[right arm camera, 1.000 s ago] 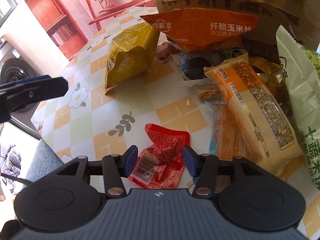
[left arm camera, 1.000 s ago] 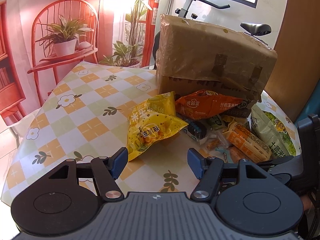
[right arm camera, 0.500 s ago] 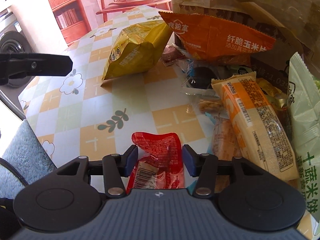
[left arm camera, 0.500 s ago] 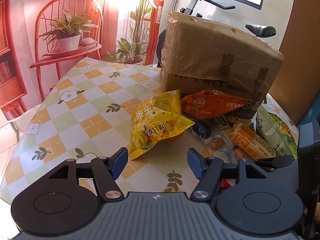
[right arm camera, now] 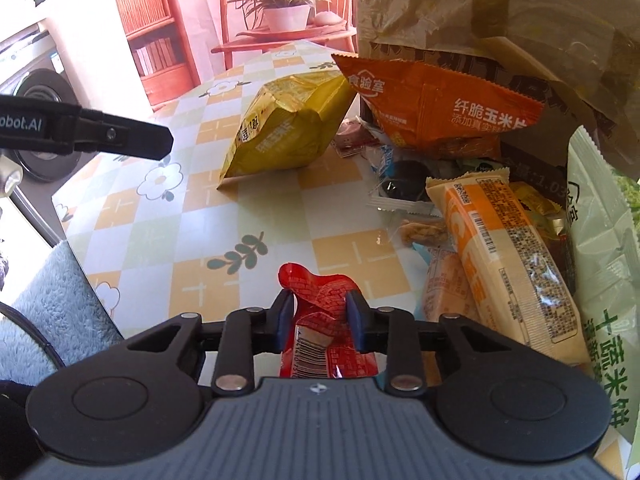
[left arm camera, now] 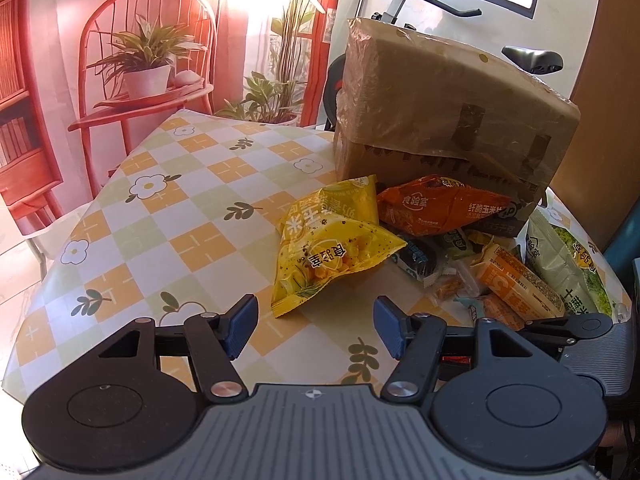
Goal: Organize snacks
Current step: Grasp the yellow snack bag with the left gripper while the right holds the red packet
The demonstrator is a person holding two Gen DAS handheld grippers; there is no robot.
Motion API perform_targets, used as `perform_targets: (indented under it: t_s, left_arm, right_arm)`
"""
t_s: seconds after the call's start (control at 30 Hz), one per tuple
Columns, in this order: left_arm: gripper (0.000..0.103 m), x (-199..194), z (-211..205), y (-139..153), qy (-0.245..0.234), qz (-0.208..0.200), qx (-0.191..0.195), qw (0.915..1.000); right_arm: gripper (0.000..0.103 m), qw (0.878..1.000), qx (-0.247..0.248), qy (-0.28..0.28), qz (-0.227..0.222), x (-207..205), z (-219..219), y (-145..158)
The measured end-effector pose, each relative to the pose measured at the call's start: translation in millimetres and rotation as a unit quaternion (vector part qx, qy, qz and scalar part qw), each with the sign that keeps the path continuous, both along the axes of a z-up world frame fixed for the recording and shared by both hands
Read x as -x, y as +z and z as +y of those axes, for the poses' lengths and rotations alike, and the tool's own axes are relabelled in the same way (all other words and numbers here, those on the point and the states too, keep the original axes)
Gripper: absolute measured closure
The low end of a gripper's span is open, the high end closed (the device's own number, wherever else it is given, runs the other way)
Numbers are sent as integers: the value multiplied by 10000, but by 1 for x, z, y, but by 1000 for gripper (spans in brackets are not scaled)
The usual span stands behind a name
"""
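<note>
Two grippers were in play over a table (left arm camera: 192, 216) with a checked, flowery cloth. The right gripper (right arm camera: 318, 316) had a small red snack packet (right arm camera: 320, 320) between its blue fingers (right arm camera: 285, 320), right at the near edge of the table. Those fingers were closing in on it, and the foil already looked crumpled and pinched where both pads met it, so I'd call that a grip. The packet's top stuck up past the fingertips, barcode end towards the camera.

The left gripper (left arm camera: 316, 322) hung over the near part of the table with its fingers wide apart and nothing between them, only bare cloth below.

Everything else sat further back. A yellow chip bag (left arm camera: 328, 248) lay near the middle of the table, and an orange chip bag (right arm camera: 432, 108) was just right of it, leaning against a big cardboard box (left arm camera: 448, 112) at the far side. Off to the right was a jumble of stuff touching each other: an orange and cream wrapped bar (right arm camera: 504, 256), a pale green bag (right arm camera: 600, 264) at the far right edge, and a dark cookie pack (right arm camera: 404, 188) half buried under them.
</note>
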State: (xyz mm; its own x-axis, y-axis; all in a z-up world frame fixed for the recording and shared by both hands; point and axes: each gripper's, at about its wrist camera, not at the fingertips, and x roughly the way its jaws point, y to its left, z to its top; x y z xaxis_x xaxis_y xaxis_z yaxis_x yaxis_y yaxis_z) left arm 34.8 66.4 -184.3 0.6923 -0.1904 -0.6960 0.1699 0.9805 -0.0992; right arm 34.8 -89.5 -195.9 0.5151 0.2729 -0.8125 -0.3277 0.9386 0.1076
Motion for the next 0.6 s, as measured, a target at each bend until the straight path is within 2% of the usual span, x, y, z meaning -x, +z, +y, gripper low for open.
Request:
perform_targets:
  t_s: [0.1,0.3,0.5,0.6]
  left_arm:
    - [37,-1,0,0,-1,4,-16,10000]
    - [37,-9,-1,0,-49,14,-41,10000]
    - [36,-36,1,14,-140,-207,202,9995]
    - [32,-55,-5,15,-202,-230,327,9990]
  right_arm:
    - [74,9997,-111,-43,-207,1,-2,9]
    - [74,9956,-257,48,-905,2,-2,39]
    - [74,9864,-307,-66,-1612,1,-12,71]
    - [74,9806,-320,-226,-1920,-1,-22,86]
